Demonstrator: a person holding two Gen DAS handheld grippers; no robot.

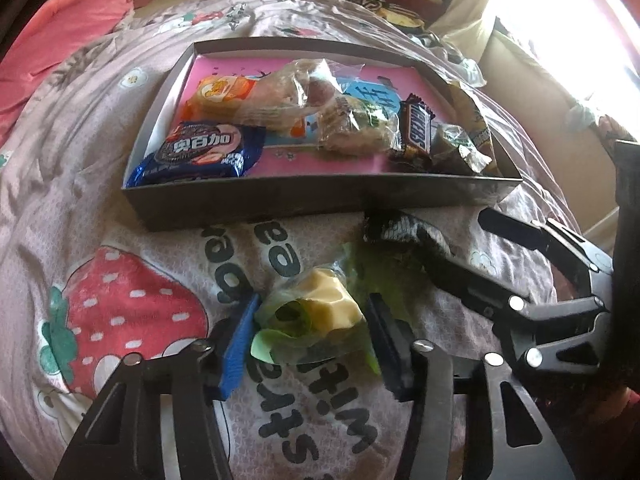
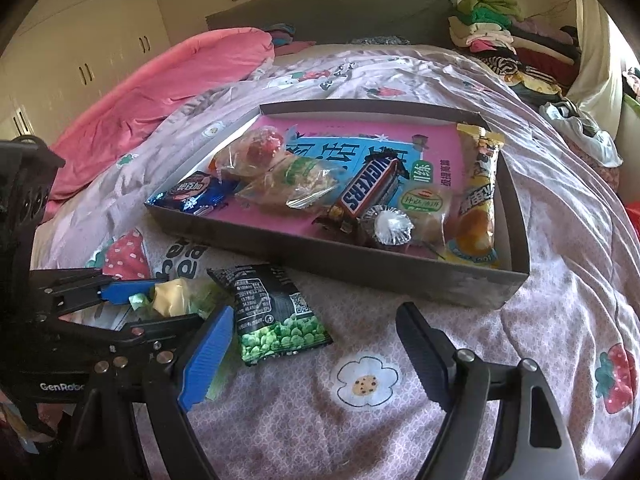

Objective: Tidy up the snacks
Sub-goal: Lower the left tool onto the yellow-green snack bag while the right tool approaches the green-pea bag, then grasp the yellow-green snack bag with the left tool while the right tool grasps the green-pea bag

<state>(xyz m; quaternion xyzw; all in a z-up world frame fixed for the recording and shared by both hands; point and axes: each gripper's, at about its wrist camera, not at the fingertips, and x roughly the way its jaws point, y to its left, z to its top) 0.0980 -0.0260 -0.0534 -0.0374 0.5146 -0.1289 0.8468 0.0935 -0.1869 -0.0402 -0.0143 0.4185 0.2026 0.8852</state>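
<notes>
Left wrist view: the left gripper [image 1: 310, 322] sits low in the middle of the frame with a clear-wrapped yellow pastry [image 1: 320, 308] between its blue pad and its black one. The pads look to be pinching the crinkled green-tinted wrapper at both sides, though how firmly is hard to tell. The pastry lies on the bedspread [image 1: 120, 240], just below the shallow grey box [image 1: 256, 204] that fills the upper middle and already holds a blue cookie pack [image 1: 200, 154], a Snickers bar [image 1: 416, 130] and other wrapped snacks.

In the right wrist view the right gripper [image 2: 316, 354] is spread wide at the bottom of the frame with nothing between its fingers. The green pea packet [image 2: 272, 312] lies just above and left of it on the bed, near the box's front wall.

The step in hand appears to be lifting the pastry into the box. To do it well, the grip should catch the pastry body and not just loose film, or the wrapper may slip. Lift high enough to clear the front wall, then set it down in the bare pink patch at the box's lower middle. The right gripper looks well placed to take the pea packet afterwards.
</notes>
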